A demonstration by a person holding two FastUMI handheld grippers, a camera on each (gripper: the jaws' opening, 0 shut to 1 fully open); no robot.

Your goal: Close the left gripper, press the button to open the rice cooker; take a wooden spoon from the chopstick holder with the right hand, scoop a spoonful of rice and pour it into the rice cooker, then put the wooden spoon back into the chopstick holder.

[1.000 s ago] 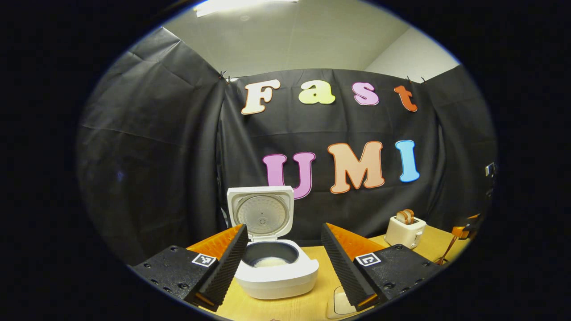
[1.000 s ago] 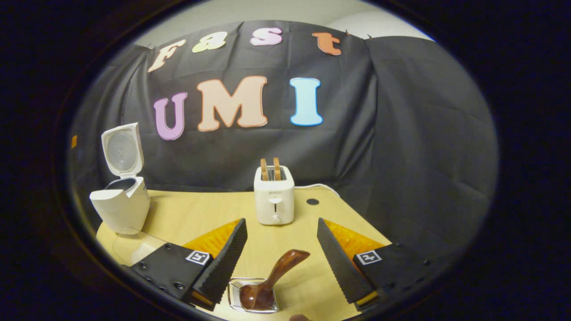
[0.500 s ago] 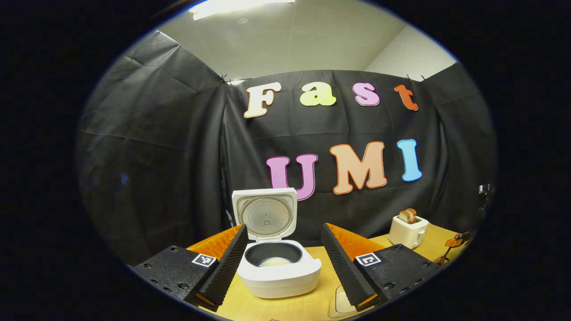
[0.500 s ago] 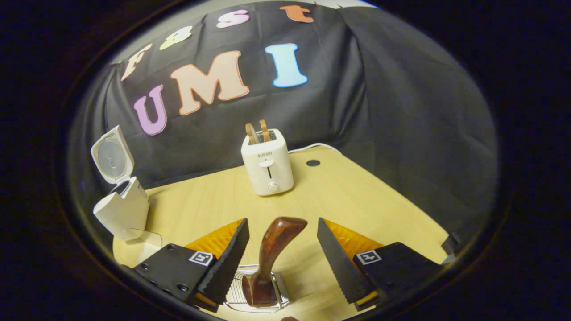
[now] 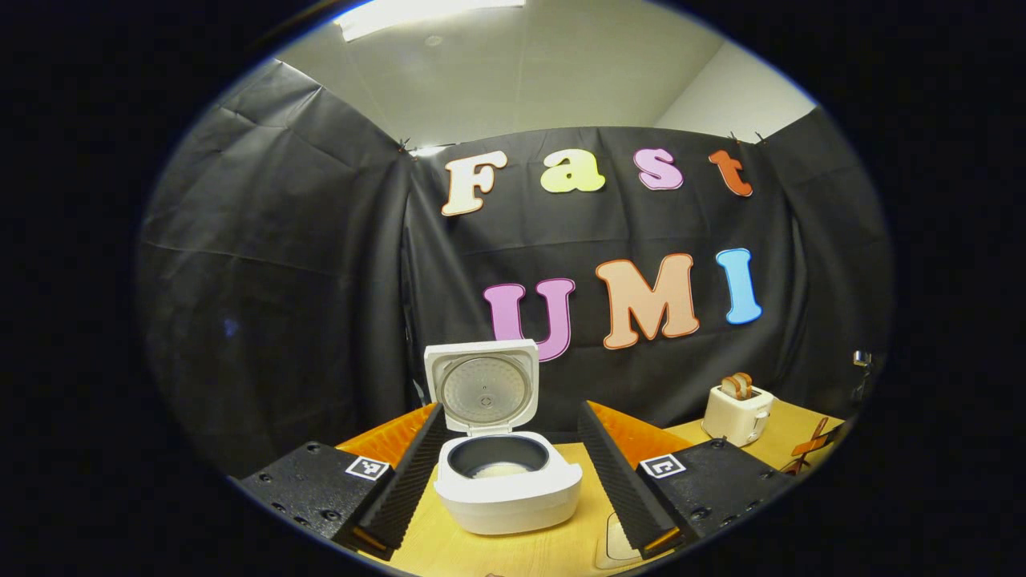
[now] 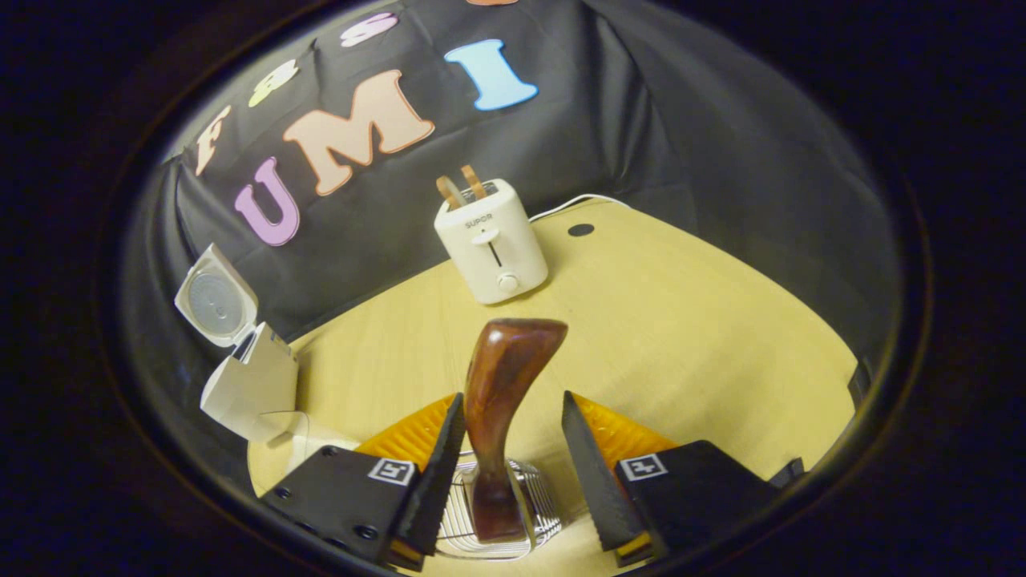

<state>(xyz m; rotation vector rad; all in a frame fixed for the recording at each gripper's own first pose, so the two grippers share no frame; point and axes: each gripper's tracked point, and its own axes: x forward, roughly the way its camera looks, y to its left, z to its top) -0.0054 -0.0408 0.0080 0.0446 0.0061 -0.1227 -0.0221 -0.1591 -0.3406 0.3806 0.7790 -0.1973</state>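
In the right gripper view, the right gripper straddles the wooden spoon, whose handle rises from the wire chopstick holder at six o'clock; jaws partly open, not visibly pressing. The left gripper hangs wide open, empty, before the rice cooker (lid up).
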